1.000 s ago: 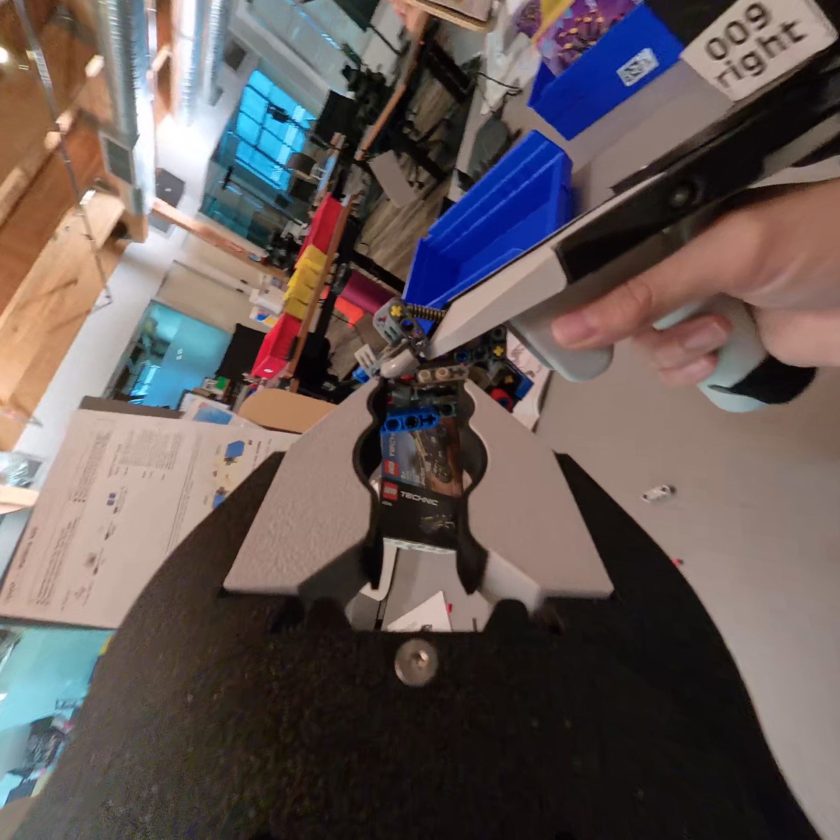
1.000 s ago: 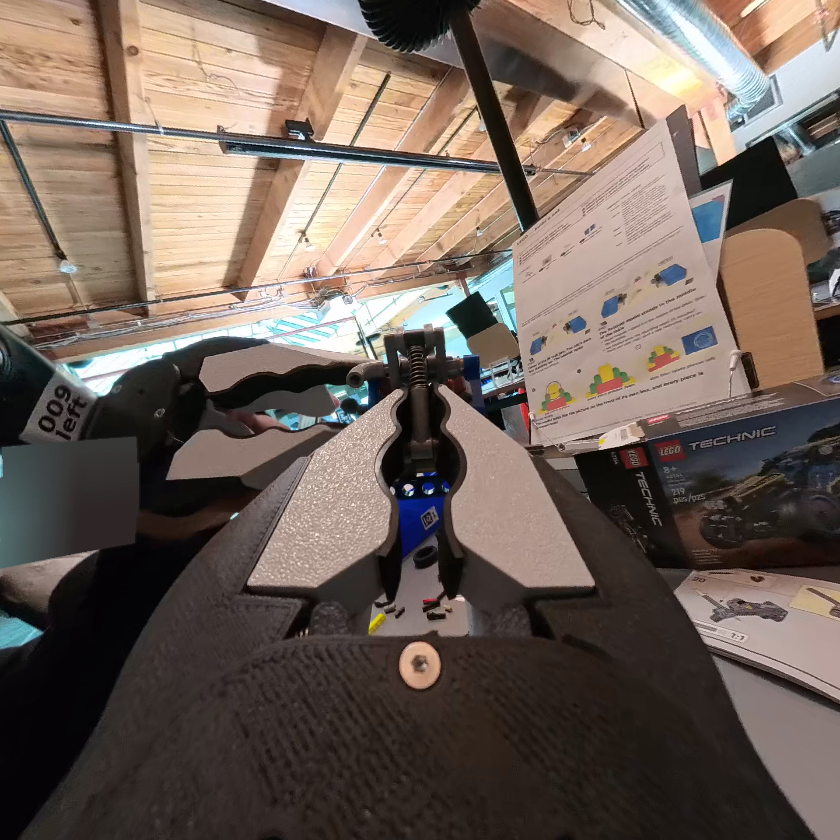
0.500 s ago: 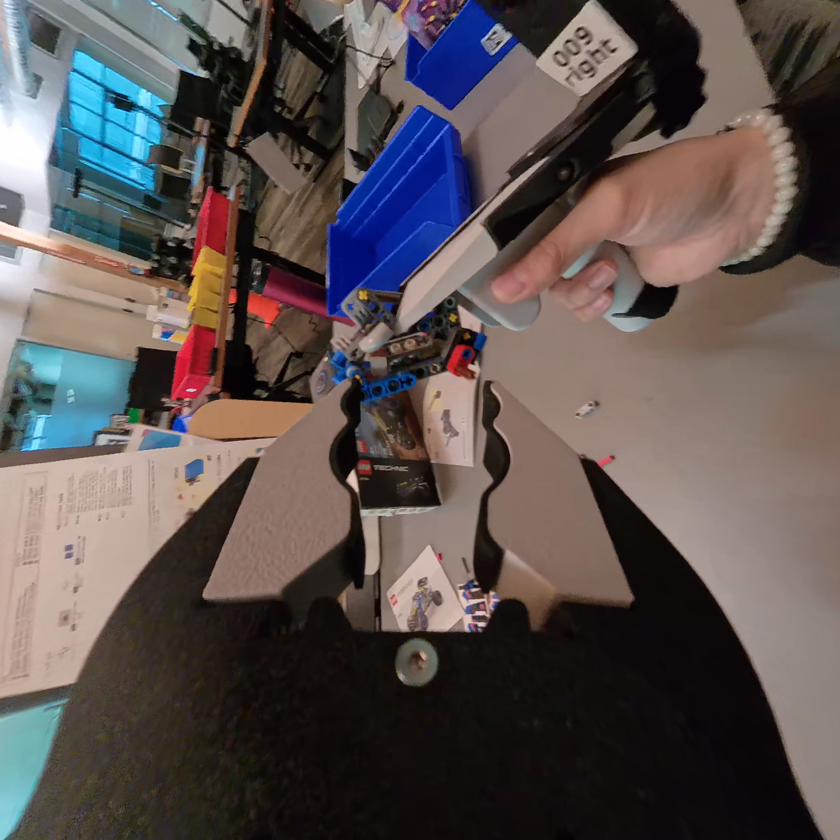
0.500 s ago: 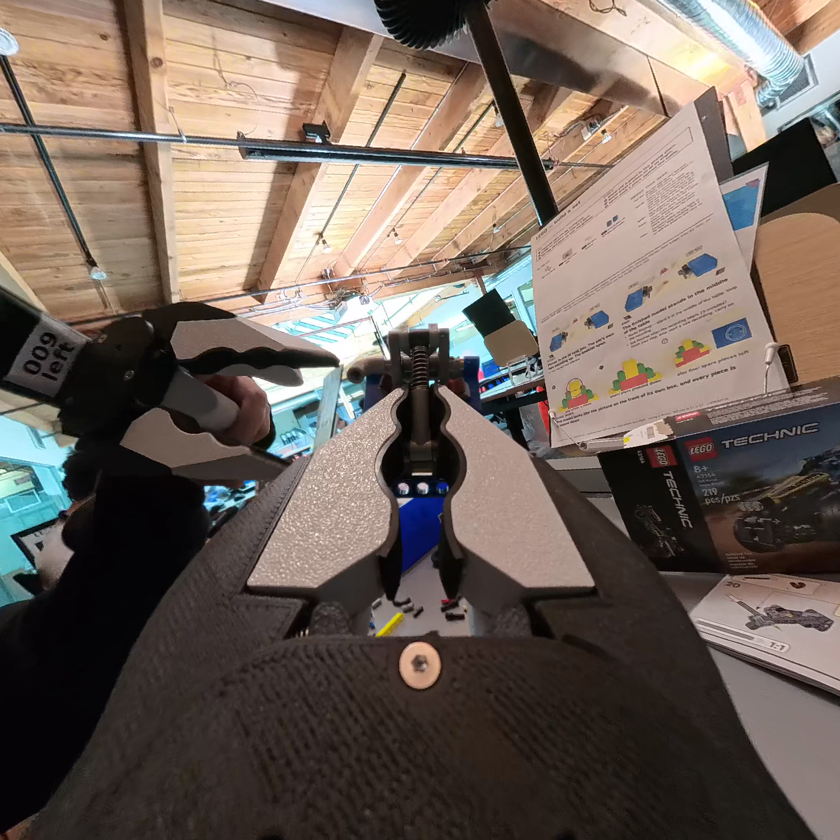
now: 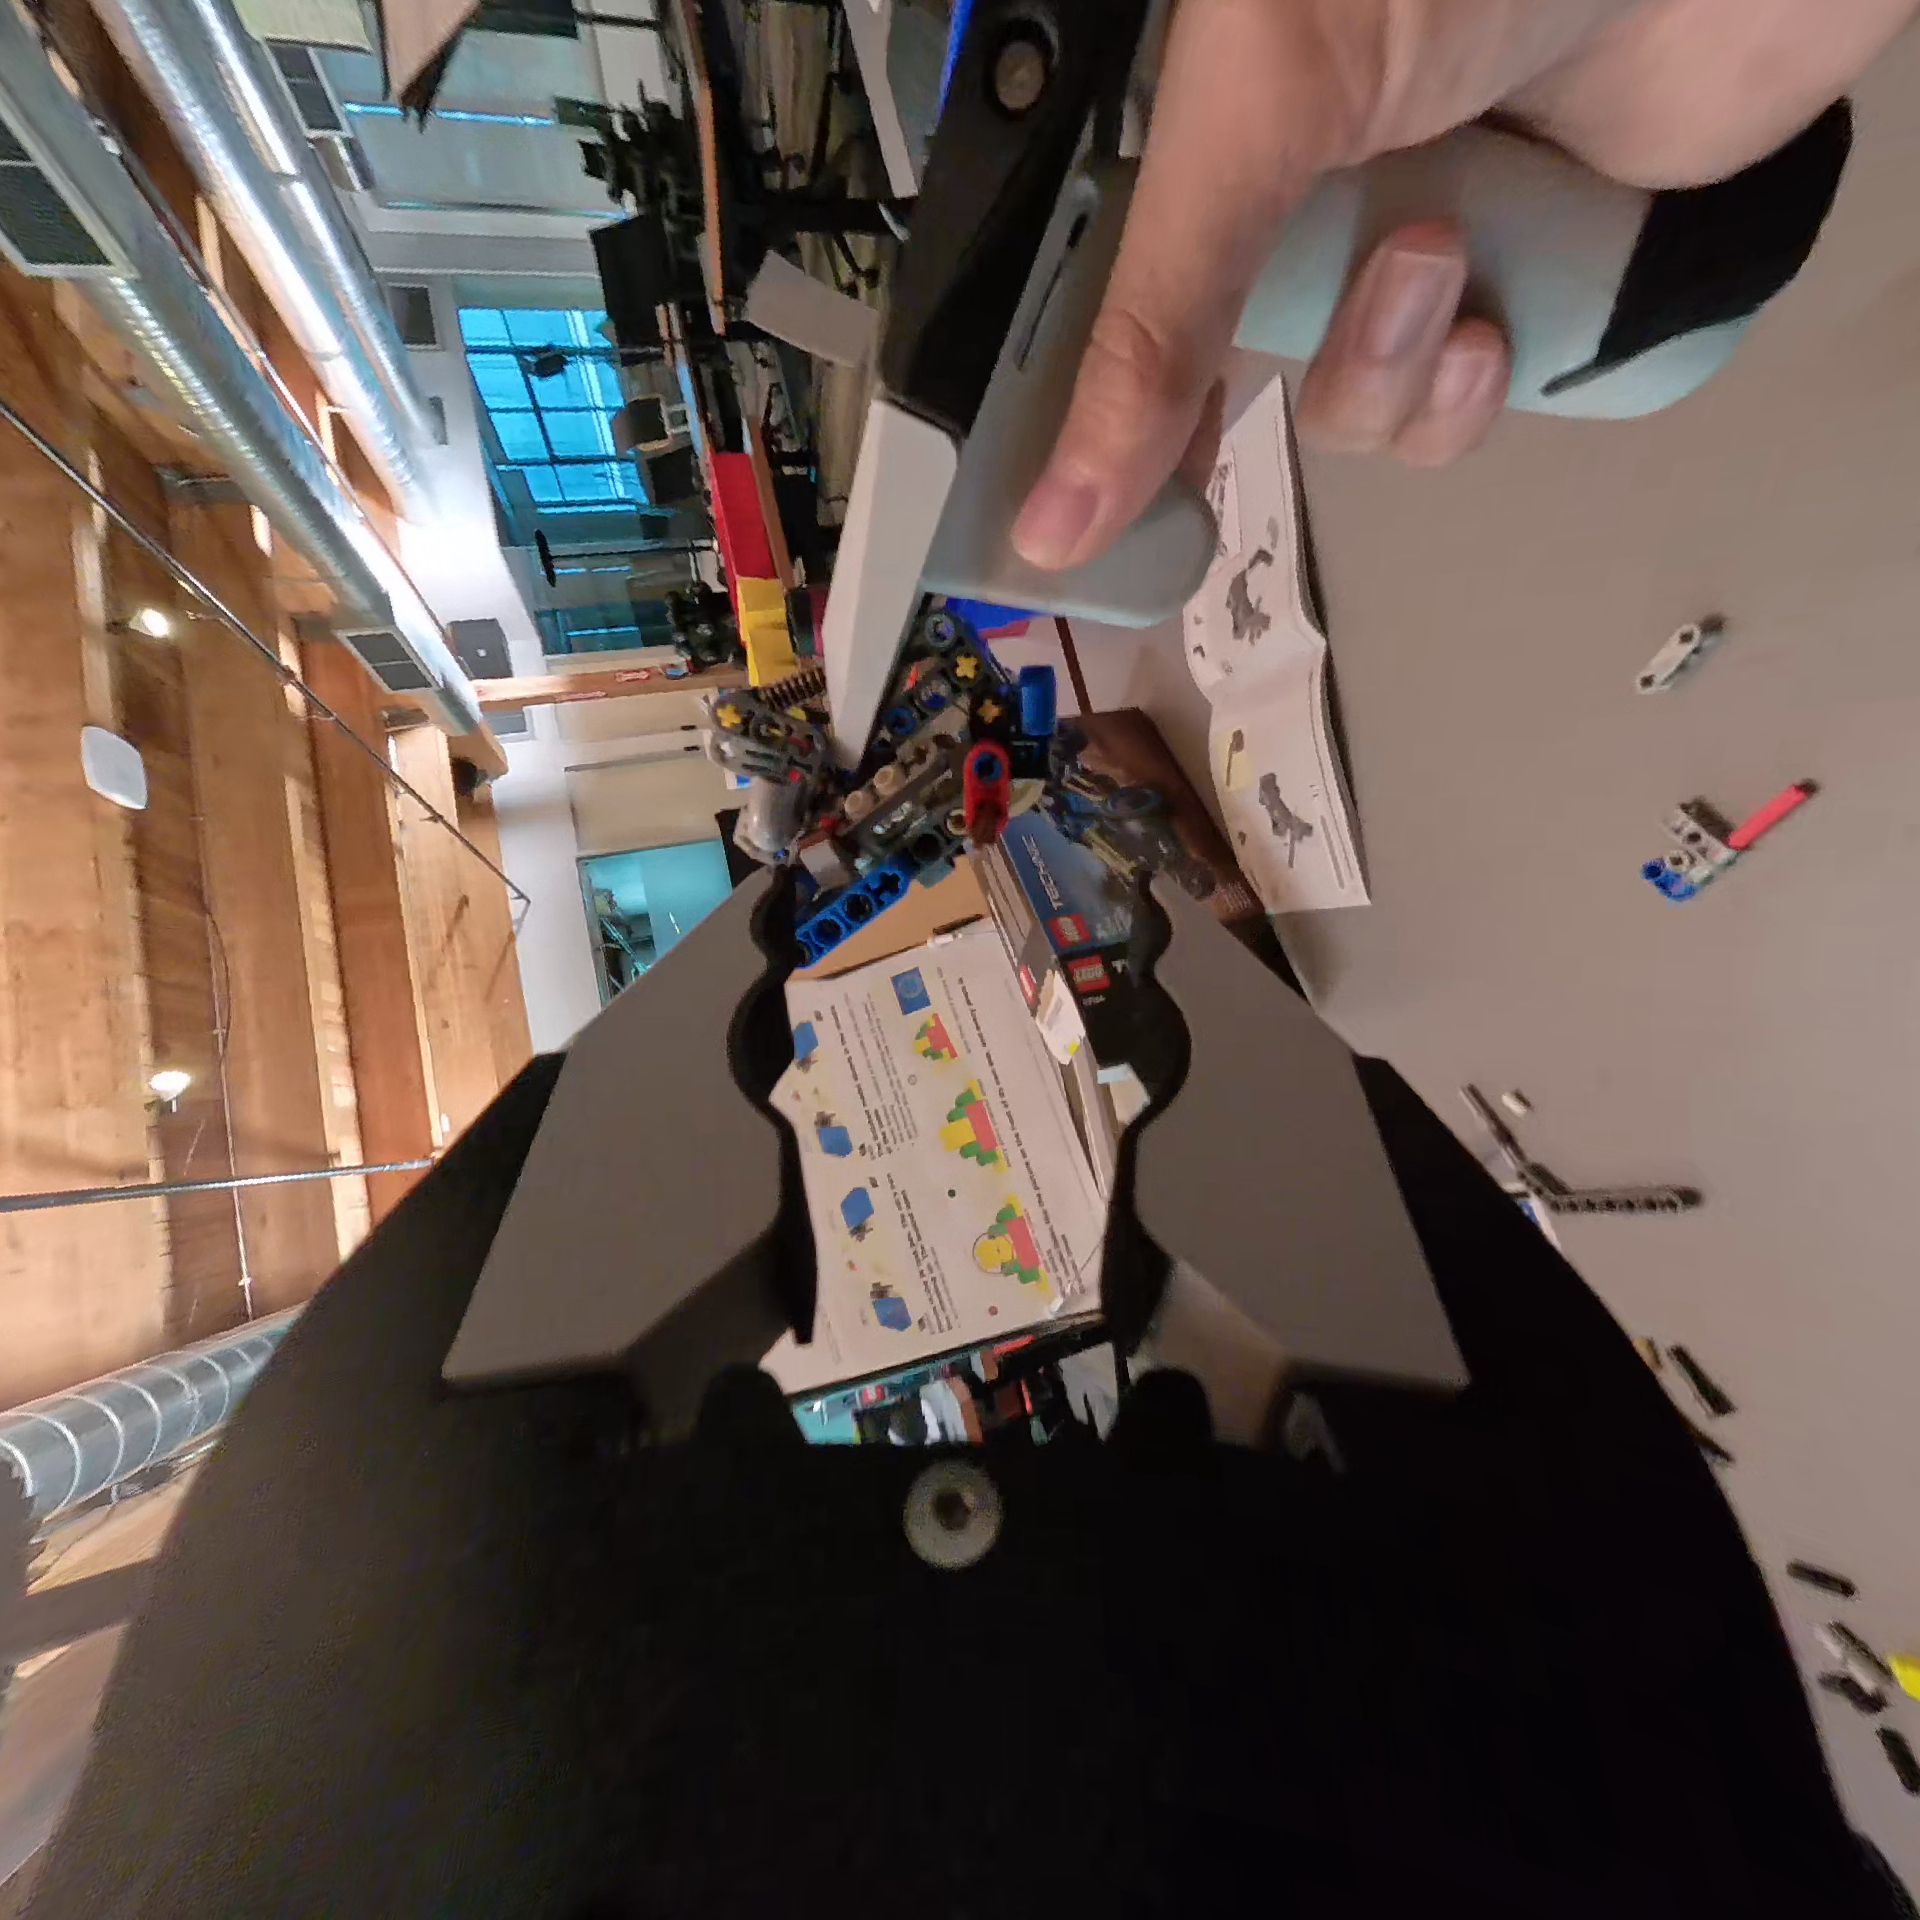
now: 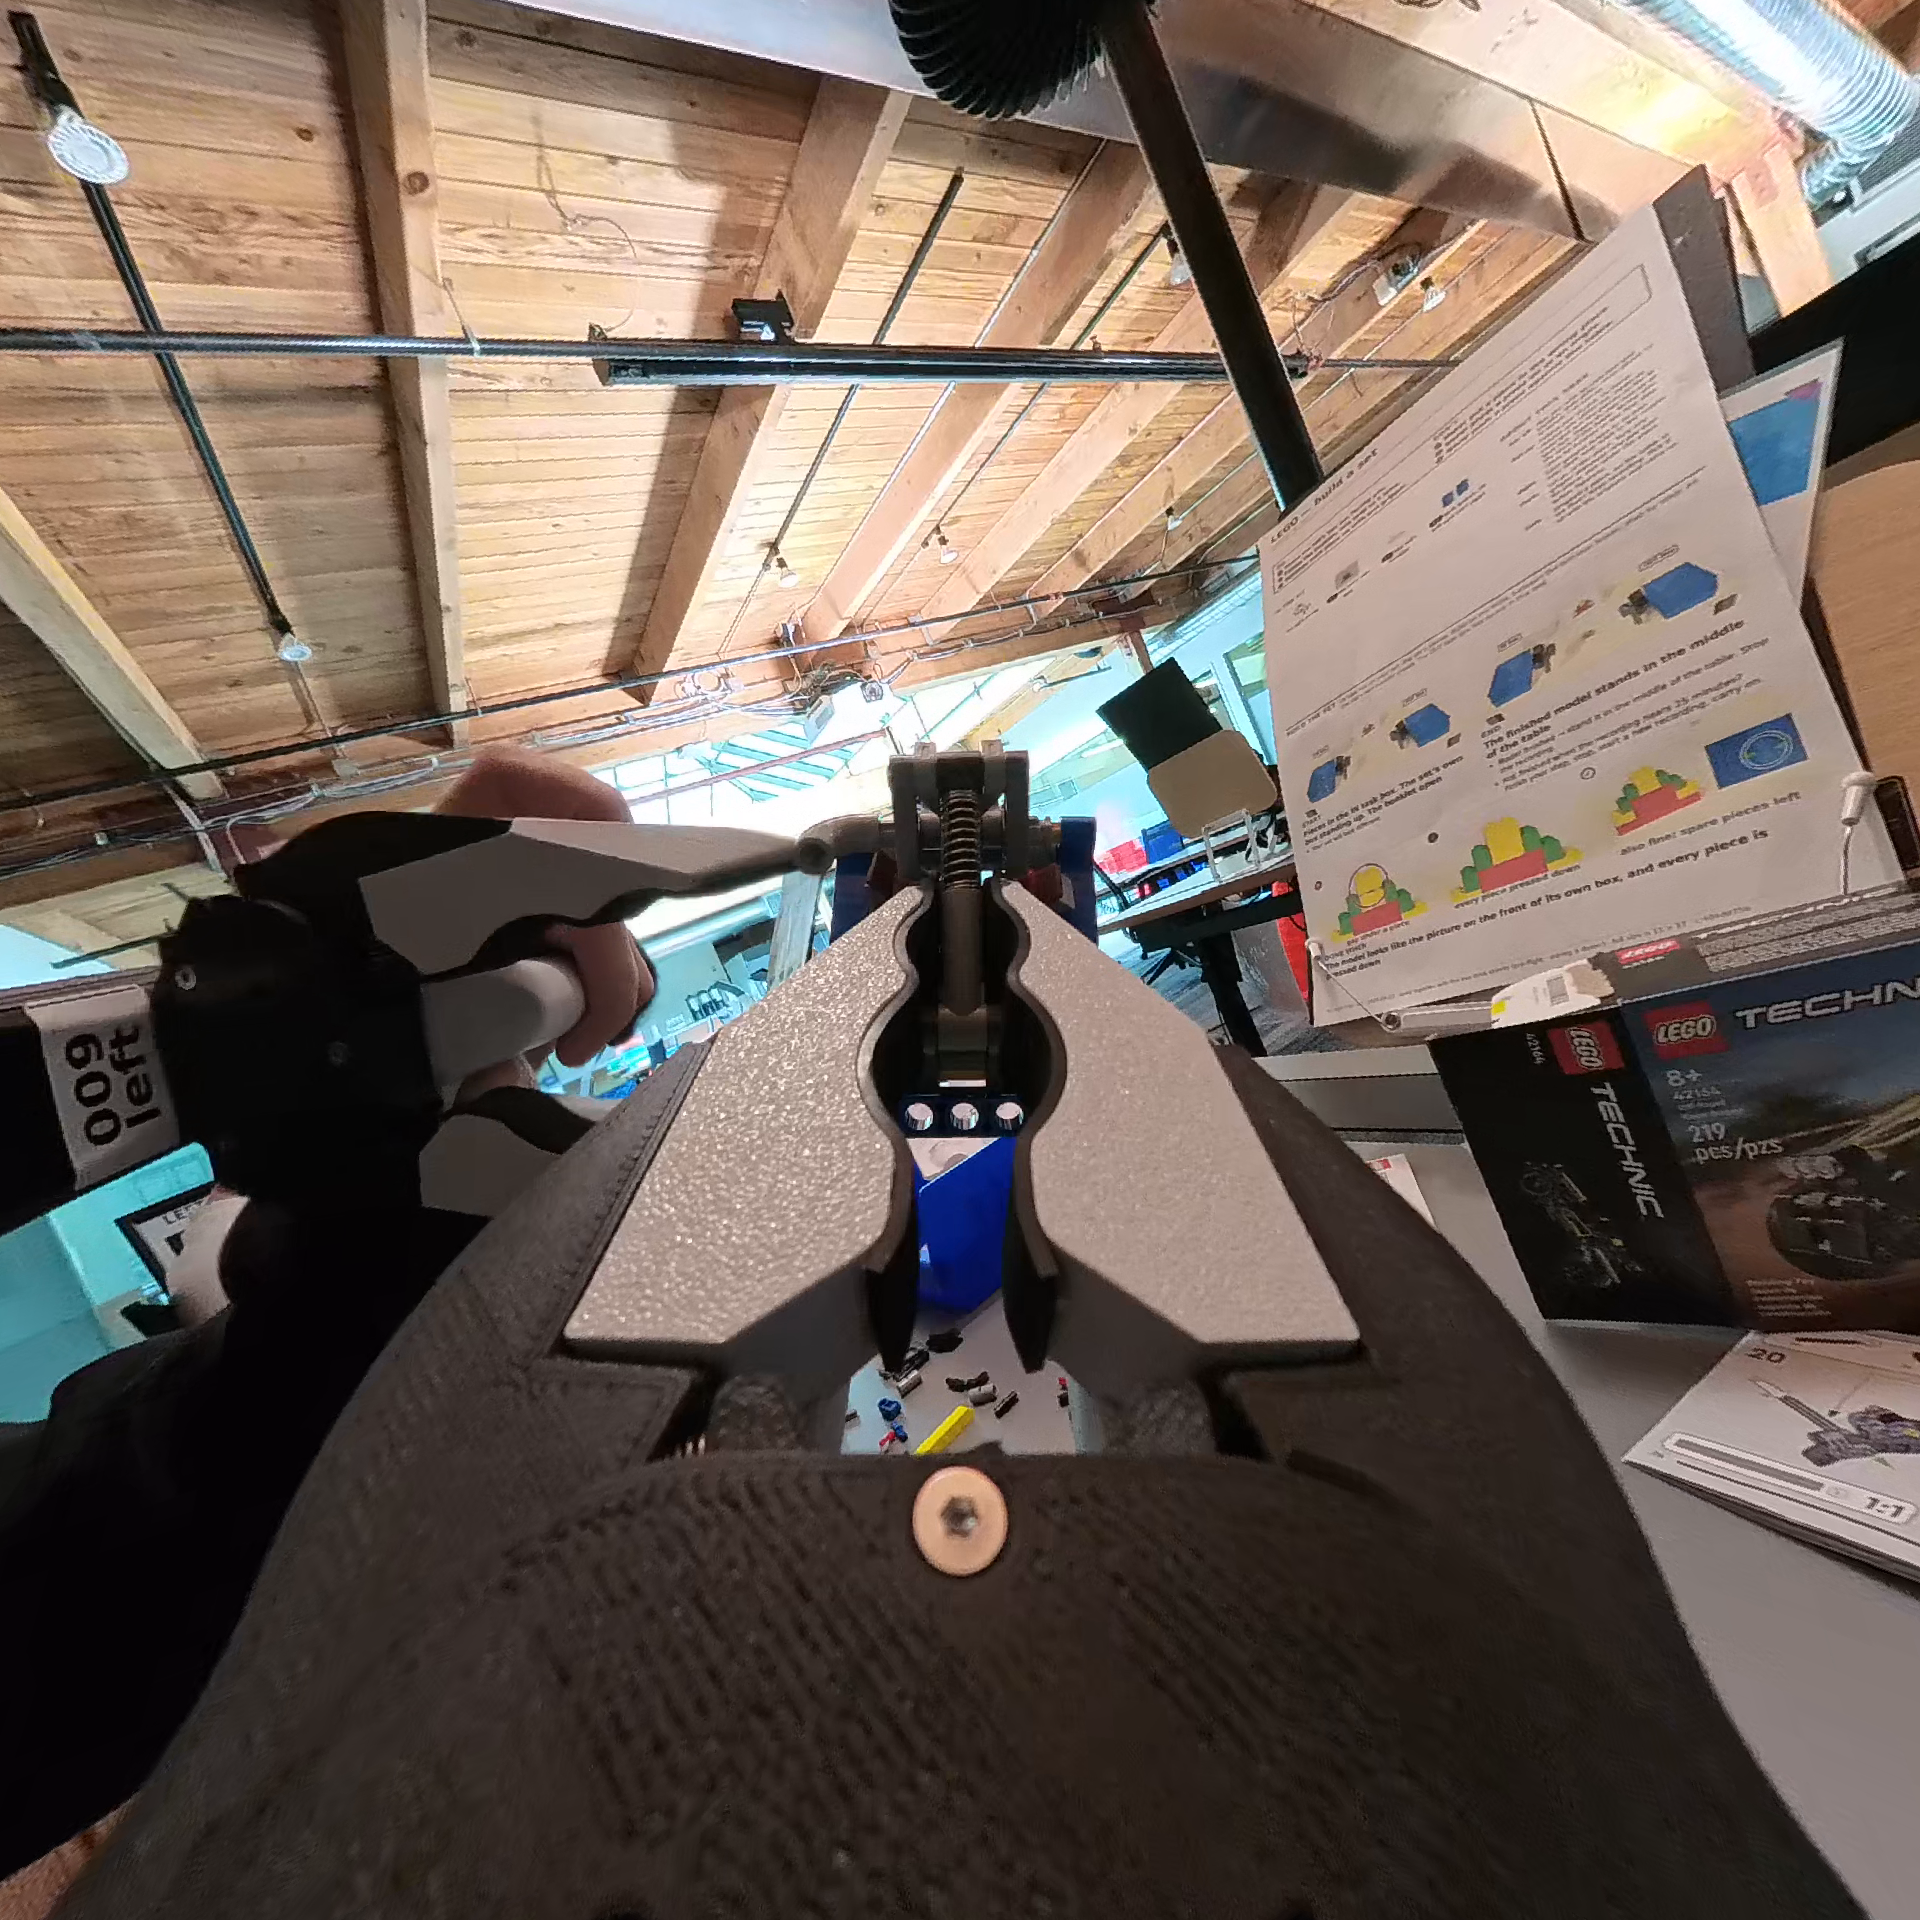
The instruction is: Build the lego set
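Observation:
My right gripper [image 6: 962,914] is shut on a small toy brick model [image 6: 961,831], clamping its dark grey spring strut, and holds it up in the air. In the left wrist view the model [image 5: 894,769] is grey, black and blue with a red piece, and hangs from the right gripper's fingers [image 5: 883,582]. My left gripper [image 5: 961,904] is open and holds nothing. The model's blue beam [image 5: 852,914] sits just beyond the left gripper's fingertips. In the right wrist view, one of the left gripper's fingers [image 6: 582,862] reaches to the model's grey elbow piece [image 6: 831,831].
A dark toy set box [image 6: 1714,1143] stands at the back of the grey table [image 5: 1558,520], with a printed picture sheet [image 6: 1538,675] propped above it. An open booklet [image 5: 1268,707] and several loose small pieces [image 5: 1714,831] lie on the table. A blue bin [image 6: 961,1216] is below the model. One gripper's finger ends stand about 4 centimetres off the other's.
My left gripper's jaws have opened wider, and it has swung in closer to the model, its finger now reaching the grey elbow piece. My right gripper keeps the same hold.

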Demonstrator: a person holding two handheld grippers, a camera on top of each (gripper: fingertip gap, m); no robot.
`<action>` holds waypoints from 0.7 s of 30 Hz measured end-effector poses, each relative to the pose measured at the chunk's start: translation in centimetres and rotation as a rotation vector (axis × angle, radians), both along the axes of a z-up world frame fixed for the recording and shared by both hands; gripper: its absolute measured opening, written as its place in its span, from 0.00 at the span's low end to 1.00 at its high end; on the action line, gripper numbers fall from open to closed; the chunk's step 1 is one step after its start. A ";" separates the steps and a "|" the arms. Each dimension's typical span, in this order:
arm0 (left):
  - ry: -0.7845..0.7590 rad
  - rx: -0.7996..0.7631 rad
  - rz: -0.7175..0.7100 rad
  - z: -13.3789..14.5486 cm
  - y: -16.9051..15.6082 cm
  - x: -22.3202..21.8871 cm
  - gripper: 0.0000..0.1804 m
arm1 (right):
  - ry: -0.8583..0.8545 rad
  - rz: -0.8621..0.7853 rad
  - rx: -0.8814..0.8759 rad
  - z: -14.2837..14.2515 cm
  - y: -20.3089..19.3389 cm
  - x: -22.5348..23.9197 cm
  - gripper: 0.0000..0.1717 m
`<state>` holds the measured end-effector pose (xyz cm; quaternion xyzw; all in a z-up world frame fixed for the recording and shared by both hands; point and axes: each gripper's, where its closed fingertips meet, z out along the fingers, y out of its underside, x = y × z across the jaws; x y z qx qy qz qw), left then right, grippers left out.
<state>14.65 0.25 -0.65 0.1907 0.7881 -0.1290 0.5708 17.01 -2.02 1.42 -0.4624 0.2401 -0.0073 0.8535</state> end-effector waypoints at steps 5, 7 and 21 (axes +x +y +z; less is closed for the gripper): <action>-0.010 0.053 0.045 -0.1 0.2 0.5 0.34 | -0.012 -0.006 -0.011 0.1 0.2 -0.2 0.03; -0.008 0.069 0.051 -0.3 0.2 0.6 0.34 | -0.021 -0.014 -0.018 0.2 0.2 -0.3 0.03; 0.069 -0.071 0.078 -0.4 -0.3 1.5 0.29 | -0.014 -0.032 -0.017 -0.2 0.0 0.0 0.03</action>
